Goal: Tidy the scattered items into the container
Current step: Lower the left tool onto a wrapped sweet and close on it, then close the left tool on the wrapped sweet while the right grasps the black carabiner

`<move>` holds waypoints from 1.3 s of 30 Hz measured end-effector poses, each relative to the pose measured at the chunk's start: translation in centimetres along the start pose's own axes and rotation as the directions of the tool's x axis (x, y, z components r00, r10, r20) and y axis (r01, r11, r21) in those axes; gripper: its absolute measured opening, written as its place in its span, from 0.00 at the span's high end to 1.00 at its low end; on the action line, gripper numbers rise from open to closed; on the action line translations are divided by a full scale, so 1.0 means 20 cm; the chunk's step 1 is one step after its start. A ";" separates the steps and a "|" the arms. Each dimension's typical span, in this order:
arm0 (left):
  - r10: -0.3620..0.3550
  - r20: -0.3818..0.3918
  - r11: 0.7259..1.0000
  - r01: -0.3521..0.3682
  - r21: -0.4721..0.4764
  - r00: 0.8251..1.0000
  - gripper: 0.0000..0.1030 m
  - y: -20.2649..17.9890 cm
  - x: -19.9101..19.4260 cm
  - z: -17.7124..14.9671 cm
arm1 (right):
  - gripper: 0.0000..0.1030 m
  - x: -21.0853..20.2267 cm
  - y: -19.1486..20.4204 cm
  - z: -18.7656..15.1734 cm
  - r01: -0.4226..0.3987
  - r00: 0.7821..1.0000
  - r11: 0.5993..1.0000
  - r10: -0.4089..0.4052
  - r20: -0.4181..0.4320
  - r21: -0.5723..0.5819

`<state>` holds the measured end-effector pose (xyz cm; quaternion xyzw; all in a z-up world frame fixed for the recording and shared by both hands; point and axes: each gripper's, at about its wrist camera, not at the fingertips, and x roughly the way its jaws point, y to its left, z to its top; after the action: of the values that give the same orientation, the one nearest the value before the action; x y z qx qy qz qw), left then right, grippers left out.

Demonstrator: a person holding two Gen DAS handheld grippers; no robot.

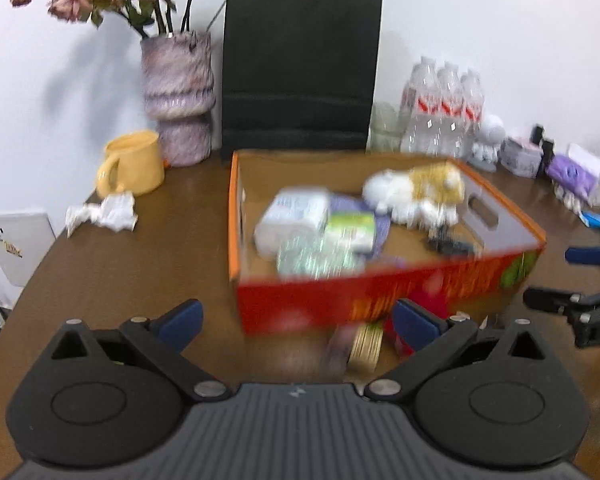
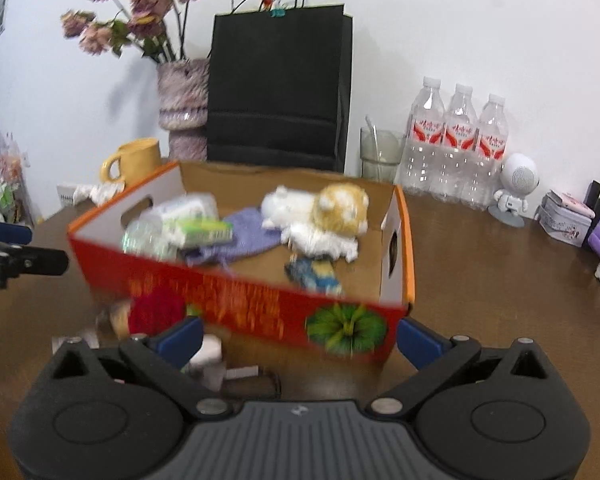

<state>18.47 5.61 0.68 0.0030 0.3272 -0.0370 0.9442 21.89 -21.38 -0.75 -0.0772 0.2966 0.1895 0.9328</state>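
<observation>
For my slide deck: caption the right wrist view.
Open right gripper faces the red cardboard box holding a plush cat; small items lie outside it.

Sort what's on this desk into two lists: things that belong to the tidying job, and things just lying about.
Part of the job:
- cardboard box, the container
- plush toy, tissue pack and purple cloth, already inside
- small items on the table before the box, too blurred to name

Just lying about:
- yellow mug
- vase
- black bag
- water bottles
- crumpled paper
</observation>
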 end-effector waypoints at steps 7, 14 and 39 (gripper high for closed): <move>0.003 -0.059 0.996 0.002 0.089 0.998 0.01 -0.01 0.03 -0.21 | 0.03 0.10 0.03 -0.18 -0.010 0.998 1.000 0.011 -0.054 0.006; 0.002 -0.083 0.994 0.007 0.112 0.997 0.22 -0.07 0.09 -0.27 | 0.06 0.16 0.12 -0.20 -0.013 0.998 1.000 0.012 -0.062 -0.028; -0.070 -0.012 0.992 0.071 0.109 0.997 0.77 -0.12 0.05 -0.33 | 0.50 0.11 0.11 -0.23 -0.072 0.997 0.997 0.072 -0.029 0.009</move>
<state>15.07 3.39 -5.02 0.0433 0.3285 -0.0881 0.9394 20.18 -19.86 -5.91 -0.0657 0.3136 0.2209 0.9212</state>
